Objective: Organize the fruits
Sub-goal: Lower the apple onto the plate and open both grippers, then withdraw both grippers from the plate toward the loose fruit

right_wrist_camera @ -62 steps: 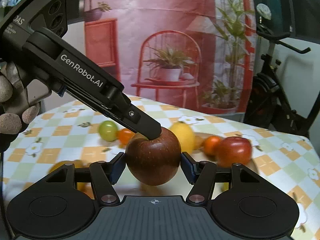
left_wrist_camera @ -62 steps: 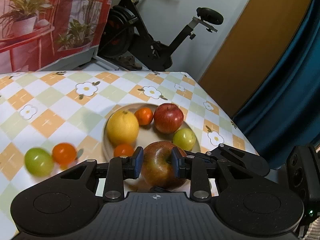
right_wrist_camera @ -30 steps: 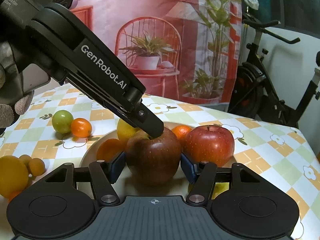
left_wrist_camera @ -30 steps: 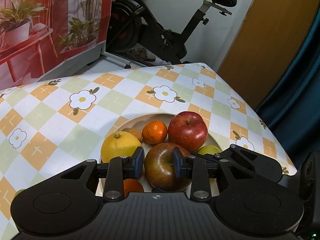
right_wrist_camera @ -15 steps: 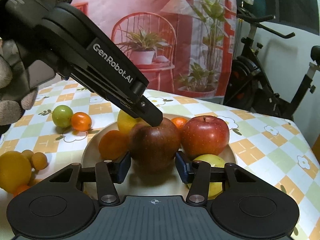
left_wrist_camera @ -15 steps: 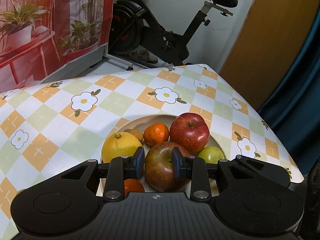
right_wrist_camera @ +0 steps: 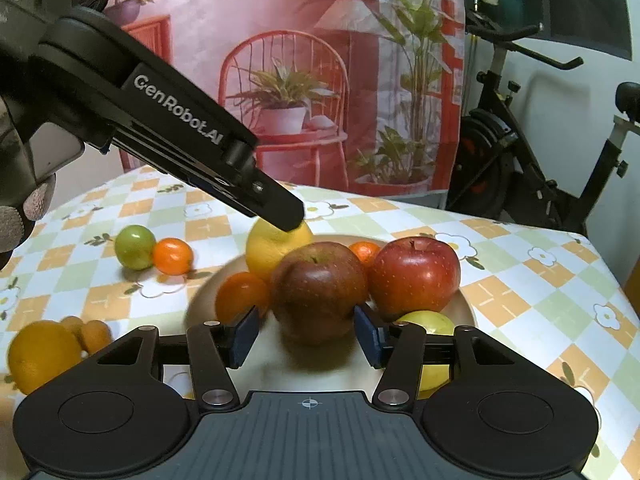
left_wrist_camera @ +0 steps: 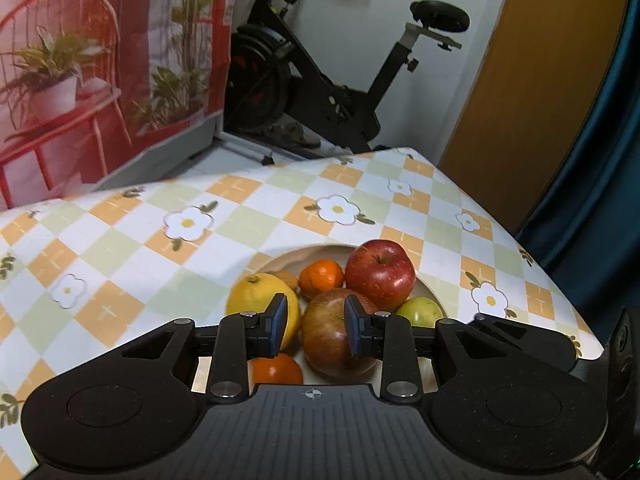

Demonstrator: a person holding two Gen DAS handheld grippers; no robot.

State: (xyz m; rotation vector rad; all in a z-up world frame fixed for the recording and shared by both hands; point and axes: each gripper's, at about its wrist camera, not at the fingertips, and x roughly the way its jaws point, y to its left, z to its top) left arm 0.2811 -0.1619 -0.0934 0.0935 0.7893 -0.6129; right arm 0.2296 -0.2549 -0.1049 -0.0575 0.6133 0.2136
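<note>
Left of frame in the right wrist view, a green fruit [right_wrist_camera: 135,247] and small orange [right_wrist_camera: 173,256] lie loose on the cloth; at centre the dark apple [right_wrist_camera: 319,291] sits on the plate [right_wrist_camera: 466,304]; the right gripper [right_wrist_camera: 306,335] is opening, pads just clear of it; the left gripper [right_wrist_camera: 286,216] hangs unclenched above, gripping nothing; the loose pair lies nearer the left hand.

Exercise bike [left_wrist_camera: 320,92] beside printed backdrop [right_wrist_camera: 320,60], wooden door [left_wrist_camera: 532,92].

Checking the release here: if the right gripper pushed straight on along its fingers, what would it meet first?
Most likely the dark red apple on the plate. It sits between the opening fingers of the right gripper, apparently clear of both pads. The bright red apple stands just right of that line; depth is uncertain.
</note>
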